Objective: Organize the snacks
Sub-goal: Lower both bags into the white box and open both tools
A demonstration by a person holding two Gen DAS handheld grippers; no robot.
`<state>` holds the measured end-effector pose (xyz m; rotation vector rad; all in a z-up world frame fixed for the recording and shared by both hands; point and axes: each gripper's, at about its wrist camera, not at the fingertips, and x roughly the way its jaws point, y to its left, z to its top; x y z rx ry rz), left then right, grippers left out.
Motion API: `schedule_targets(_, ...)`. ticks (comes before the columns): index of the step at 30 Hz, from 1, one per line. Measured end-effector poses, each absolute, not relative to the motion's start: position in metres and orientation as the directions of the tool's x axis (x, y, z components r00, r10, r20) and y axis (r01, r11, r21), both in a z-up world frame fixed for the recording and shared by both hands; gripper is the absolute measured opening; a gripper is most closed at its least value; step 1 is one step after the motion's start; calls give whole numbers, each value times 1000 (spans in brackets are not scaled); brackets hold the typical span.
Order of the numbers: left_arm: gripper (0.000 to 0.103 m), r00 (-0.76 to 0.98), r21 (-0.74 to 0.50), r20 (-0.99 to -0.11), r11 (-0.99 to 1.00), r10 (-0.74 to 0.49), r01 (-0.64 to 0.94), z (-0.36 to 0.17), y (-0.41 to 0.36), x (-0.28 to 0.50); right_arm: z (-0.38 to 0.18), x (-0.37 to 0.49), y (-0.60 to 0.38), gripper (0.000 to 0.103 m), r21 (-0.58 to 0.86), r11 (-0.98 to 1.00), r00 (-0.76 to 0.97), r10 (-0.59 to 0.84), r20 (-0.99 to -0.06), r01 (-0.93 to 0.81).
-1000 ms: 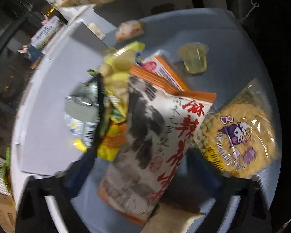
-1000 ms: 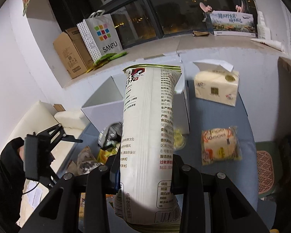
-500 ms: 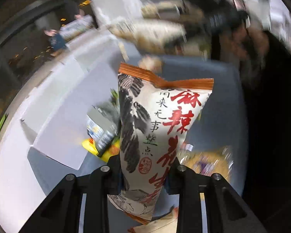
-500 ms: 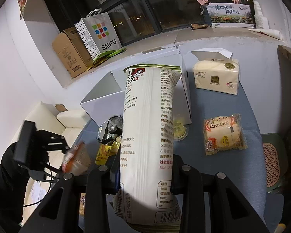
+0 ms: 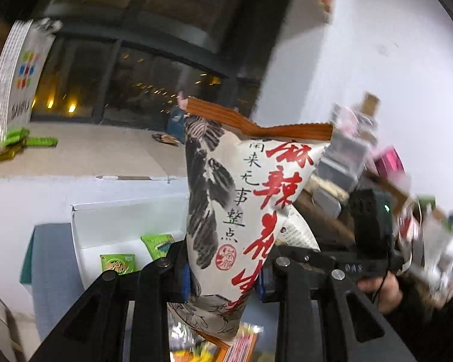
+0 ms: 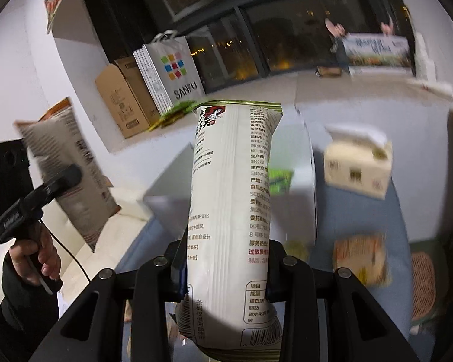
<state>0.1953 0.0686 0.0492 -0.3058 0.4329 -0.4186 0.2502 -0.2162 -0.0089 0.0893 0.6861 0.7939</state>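
1. Tongs on the left side, the left gripper (image 5: 223,274), are clenched on the orange-trimmed peanut bag (image 5: 241,208); the black fingers (image 5: 166,274) press into its lower part from both sides, and the bag stands upright between them, lifted clear of the blue table (image 5: 51,265).
2. Seen from the right wrist, that same peanut bag (image 6: 66,175) hangs in the air at the left edge of the view, with a hand (image 6: 33,256) around the gripper's black handle below it.
3. The right gripper (image 6: 226,271) is grasping the tall white snack bag (image 6: 232,211); the pads pinch it low down, and the bag rises upright with its green-edged top seal uppermost and its printed back facing the camera.
4. A white box (image 5: 111,220) stands open on the table behind both bags; green packets (image 5: 117,265) lie inside it, near its front wall in the left wrist view.
5. A tissue pack (image 6: 356,166) sits toward the table's far right corner, blurred.
6. A wrapped bun (image 6: 359,259) lies nearer along the right edge of the table, also blurred.
7. More snack wrappers (image 5: 196,350) lie on the table just below the lifted peanut bag; they are too smeared to tell apart.
8. On the window ledge behind the table stand a SANFU paper bag (image 6: 169,72) and, touching its left side, a cardboard carton (image 6: 120,96).
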Motion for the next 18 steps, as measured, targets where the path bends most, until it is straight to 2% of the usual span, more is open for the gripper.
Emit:
schedule_targets(2,33,824,-411,-356,866,-440,285,49,75,219,3,260,-207,38,321,706,502,687,-525,-631)
schedule_targets(7,33,803,-429,-479,893,-355,138,40,91,283,24,304,-172,38,325,717,499,675,-544,-617)
schedule_targets(11,33,752,-419,-578,906,-318,61,13,103,316,15,343,-151,38,290,752,497,624,-603,-591)
schedule_targets(15,34,723,-383,-632,923,-281,23,-6,104,334,-9,379,-138,38,279,783,466,572,-675,-556)
schedule_targets(17,36,705,-382,-655,924,-272,1,-16,105,339,-18,387,-136,38,264,793,465,552,-692,-549)
schedule_targets(18,46,699,-373,-668,927,-253,-21,-20,106,341,-23,392,-134,38,255,799,460,538,-706,-544)
